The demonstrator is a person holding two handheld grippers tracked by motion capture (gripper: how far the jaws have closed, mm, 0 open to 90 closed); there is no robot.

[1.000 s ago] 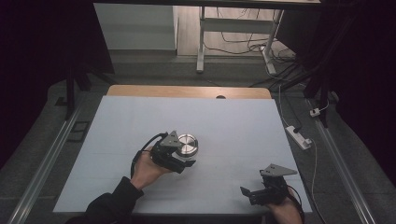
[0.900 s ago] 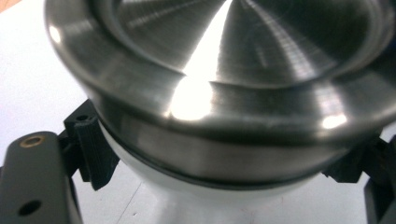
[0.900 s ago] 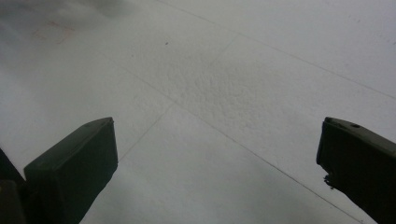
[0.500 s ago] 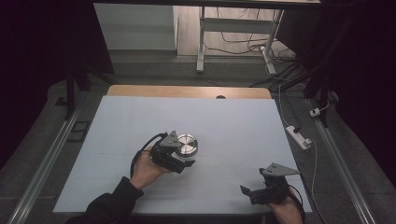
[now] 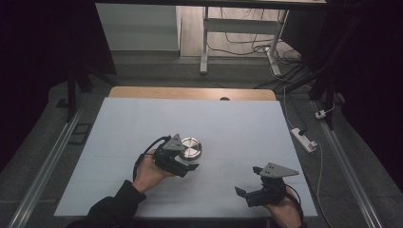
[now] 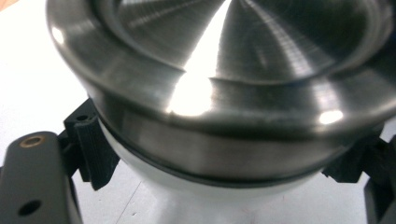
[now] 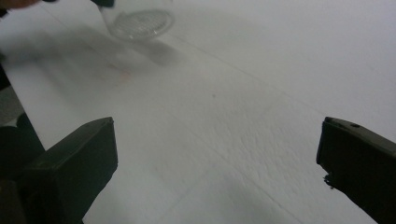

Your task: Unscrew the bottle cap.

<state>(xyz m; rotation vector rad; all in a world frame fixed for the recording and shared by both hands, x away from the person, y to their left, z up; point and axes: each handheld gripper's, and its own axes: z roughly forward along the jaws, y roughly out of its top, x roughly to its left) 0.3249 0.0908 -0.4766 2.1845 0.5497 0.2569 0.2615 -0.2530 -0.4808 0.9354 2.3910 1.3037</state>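
Dim surroundings, bright table point(image 5: 142, 123); glare on blurred metal lid point(image 6: 196, 93).

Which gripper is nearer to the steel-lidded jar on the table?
The left gripper. Its jaws are shut on the jar, just under the steel lid. The right gripper is open, apart from it near the table's front edge.

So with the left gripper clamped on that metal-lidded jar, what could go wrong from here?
1. The left gripper pinches the jar just under its polished steel lid, on the smooth clear body. The pads catch only the sides, so it could slip or tilt if lifted quickly.
2. The right gripper is open, near the front edge of the table and apart from the jar, so nothing would steady it if it tips.
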